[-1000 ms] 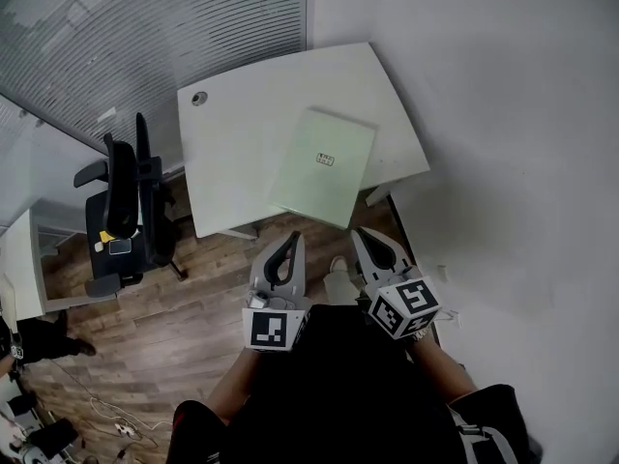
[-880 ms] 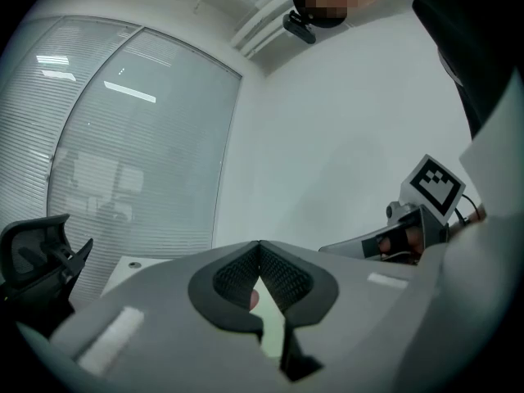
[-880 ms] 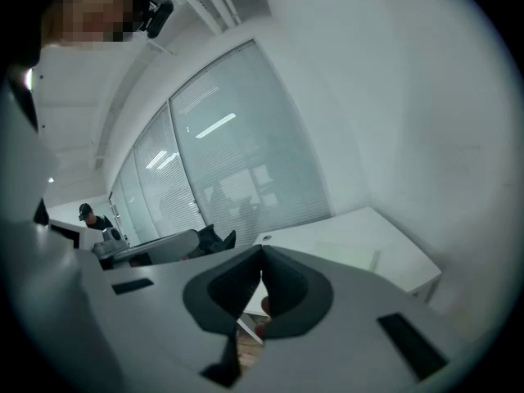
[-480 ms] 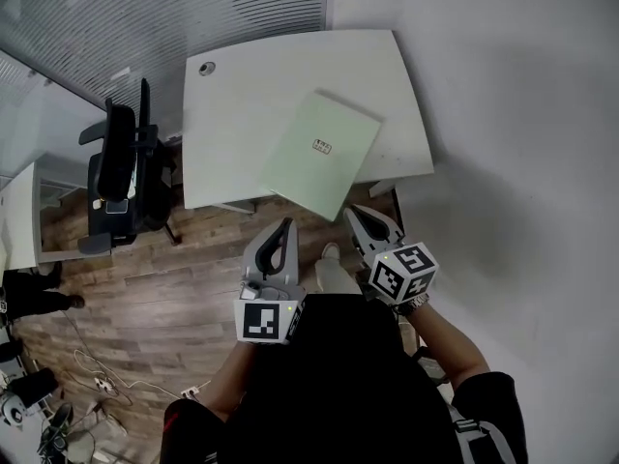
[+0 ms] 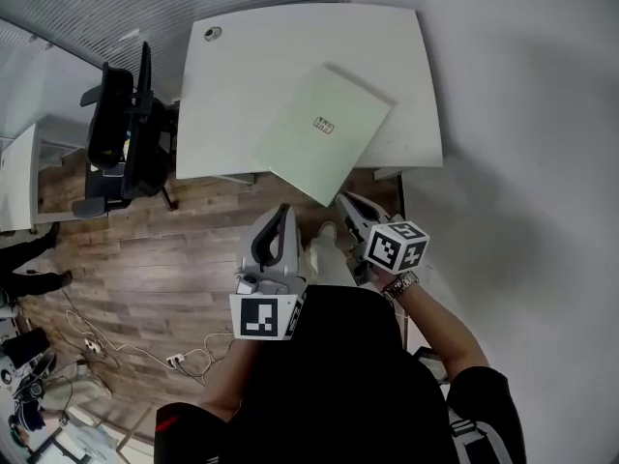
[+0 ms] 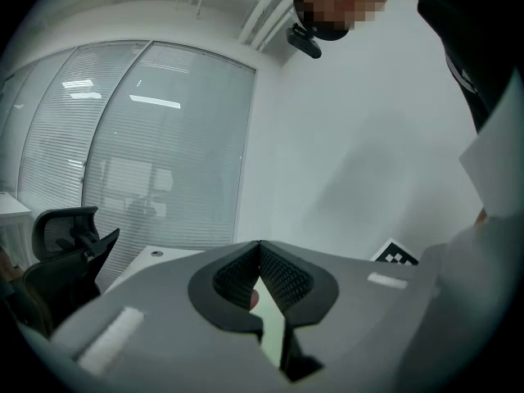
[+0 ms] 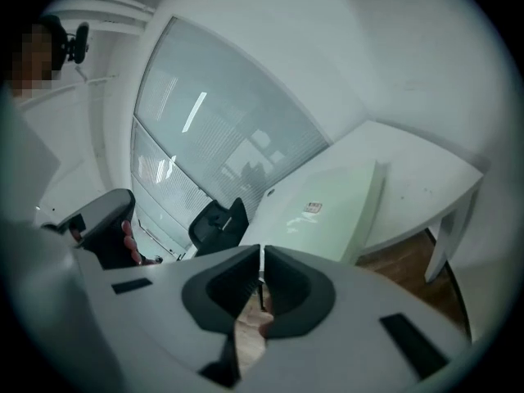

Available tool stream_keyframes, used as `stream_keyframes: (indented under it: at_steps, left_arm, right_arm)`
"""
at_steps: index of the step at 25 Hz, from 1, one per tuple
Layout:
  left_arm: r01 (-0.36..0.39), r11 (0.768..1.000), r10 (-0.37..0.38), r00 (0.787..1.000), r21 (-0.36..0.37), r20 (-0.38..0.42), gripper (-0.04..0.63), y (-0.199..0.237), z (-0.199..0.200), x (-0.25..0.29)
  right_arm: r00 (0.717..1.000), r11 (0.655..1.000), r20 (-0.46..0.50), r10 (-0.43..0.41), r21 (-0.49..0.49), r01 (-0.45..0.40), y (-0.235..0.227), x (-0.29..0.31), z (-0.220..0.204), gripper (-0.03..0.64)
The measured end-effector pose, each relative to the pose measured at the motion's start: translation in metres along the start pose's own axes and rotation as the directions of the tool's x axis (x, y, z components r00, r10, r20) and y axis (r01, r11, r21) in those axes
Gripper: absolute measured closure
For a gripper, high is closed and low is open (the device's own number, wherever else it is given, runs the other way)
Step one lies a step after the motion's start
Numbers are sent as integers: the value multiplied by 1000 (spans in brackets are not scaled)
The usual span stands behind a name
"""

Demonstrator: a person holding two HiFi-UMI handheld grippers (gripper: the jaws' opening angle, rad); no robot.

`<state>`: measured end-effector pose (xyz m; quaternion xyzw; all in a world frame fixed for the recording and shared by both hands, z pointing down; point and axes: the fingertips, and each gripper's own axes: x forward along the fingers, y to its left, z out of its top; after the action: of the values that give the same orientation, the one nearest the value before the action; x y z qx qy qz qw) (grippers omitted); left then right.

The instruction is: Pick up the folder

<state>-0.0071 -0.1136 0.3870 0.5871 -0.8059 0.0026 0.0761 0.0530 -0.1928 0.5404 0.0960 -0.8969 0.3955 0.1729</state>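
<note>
— Two hand-held grippers are in your hands. What is their state?
— Your left hand-held gripper (image 5: 281, 211) has its jaws together with nothing between them. Your right hand-held gripper (image 5: 341, 200) is likewise closed and empty. Both are off the worktop (image 5: 232, 85), just beyond its near edge.
— Where is your folder?
— The pale green folder (image 5: 329, 133) lies flat on the worktop, askew. One corner overhangs that near edge, close to your right hand-held gripper's tips. An office chair (image 5: 121, 133) stands beside the worktop's left end.
</note>
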Motion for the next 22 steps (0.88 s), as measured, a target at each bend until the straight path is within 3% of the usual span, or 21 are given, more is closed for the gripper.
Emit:
stream_keyframes:
  at_steps: [6, 8, 13, 22]
  left_arm:
    - [12, 1000, -12, 999, 4, -33, 591, -4, -13, 14]
    - [18, 1000, -18, 999, 1, -40, 591, -5, -18, 22]
    - [11, 1000, -12, 998, -16, -68, 591, -8, -32, 34]
    - [22, 1000, -24, 992, -17, -126, 591, -9, -53, 46]
  right_arm:
    - [998, 996, -55, 12, 89, -7, -29, 18, -26, 603]
    - [998, 990, -62, 14, 138, -5, -40, 25, -31, 530]
    - [996, 973, -81, 23, 230, -3, -64, 36, -47, 469]
    - [994, 894, -64, 87, 446, -49, -90, 57, -75, 377]
